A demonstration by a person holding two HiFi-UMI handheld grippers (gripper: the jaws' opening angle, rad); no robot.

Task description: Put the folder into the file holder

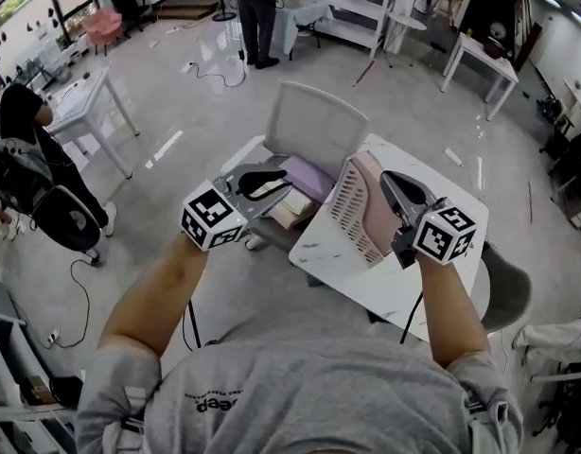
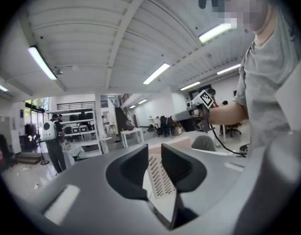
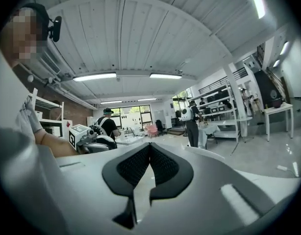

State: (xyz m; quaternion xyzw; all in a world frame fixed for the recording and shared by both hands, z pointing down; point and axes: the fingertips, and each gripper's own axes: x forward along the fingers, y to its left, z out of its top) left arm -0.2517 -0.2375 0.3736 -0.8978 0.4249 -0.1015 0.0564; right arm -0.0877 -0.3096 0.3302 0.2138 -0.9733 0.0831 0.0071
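A pink file holder (image 1: pixel 361 211) with a white perforated side stands tilted on the white table (image 1: pixel 404 287). A stack of folders, a purple one (image 1: pixel 311 176) on top, lies on the seat of a white chair (image 1: pixel 314 121) left of the table. My left gripper (image 1: pixel 281 182) hovers over the stack, its jaws pointing toward the holder. Between its jaws (image 2: pixel 154 153) is a gap that holds nothing, and the holder's perforated side (image 2: pixel 159 180) shows through it. My right gripper (image 1: pixel 387 178) is just right of the holder, with its pads (image 3: pixel 149 148) together and nothing between them.
A person with a backpack (image 1: pixel 26 159) stands at the far left by a small table (image 1: pixel 87 102). Another person (image 1: pixel 257 17) stands at the back near shelves. A grey chair (image 1: pixel 508 296) sits right of the table. A cable (image 1: pixel 78 301) runs over the floor.
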